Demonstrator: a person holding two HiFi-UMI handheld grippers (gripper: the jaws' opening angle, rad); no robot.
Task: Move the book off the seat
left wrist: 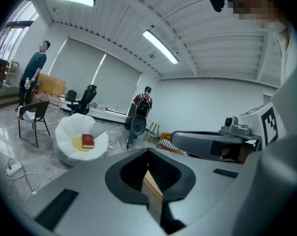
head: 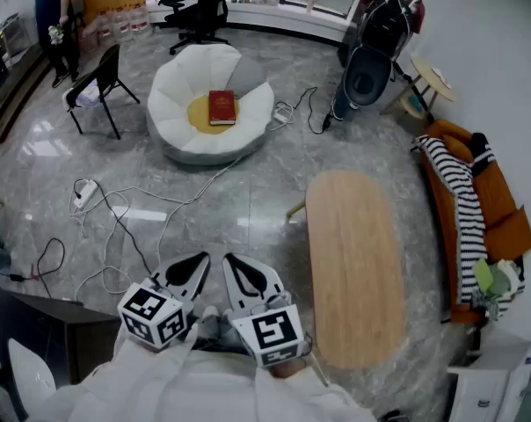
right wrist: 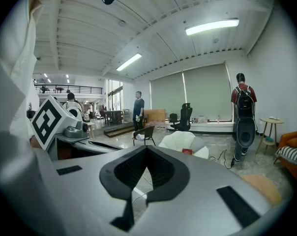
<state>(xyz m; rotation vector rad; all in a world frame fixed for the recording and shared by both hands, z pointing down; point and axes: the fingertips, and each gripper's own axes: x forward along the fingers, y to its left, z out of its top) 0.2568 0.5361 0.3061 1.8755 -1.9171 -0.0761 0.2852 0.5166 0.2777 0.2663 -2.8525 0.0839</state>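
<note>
A red book [head: 221, 107] lies flat on the yellow centre cushion of a white petal-shaped seat [head: 173, 86] across the floor, far from both grippers. The left gripper view shows the book [left wrist: 88, 140] on the seat [left wrist: 70, 128] at the left; in the right gripper view the book [right wrist: 187, 151] is a small red patch on the seat [right wrist: 177, 140]. My left gripper [head: 200, 258] and right gripper [head: 229, 259] are held side by side close to my body, both pointing toward the seat. The jaws of the left gripper [left wrist: 148, 152] and right gripper [right wrist: 146, 149] are shut with nothing between them.
An oval wooden table [head: 353, 262] stands to the right, with an orange sofa [head: 503, 227] and striped cloth [head: 459, 200] beyond it. Cables and a power strip [head: 85, 192] trail over the marble floor toward the seat. A black chair [head: 98, 82] stands left of the seat. People stand at the back.
</note>
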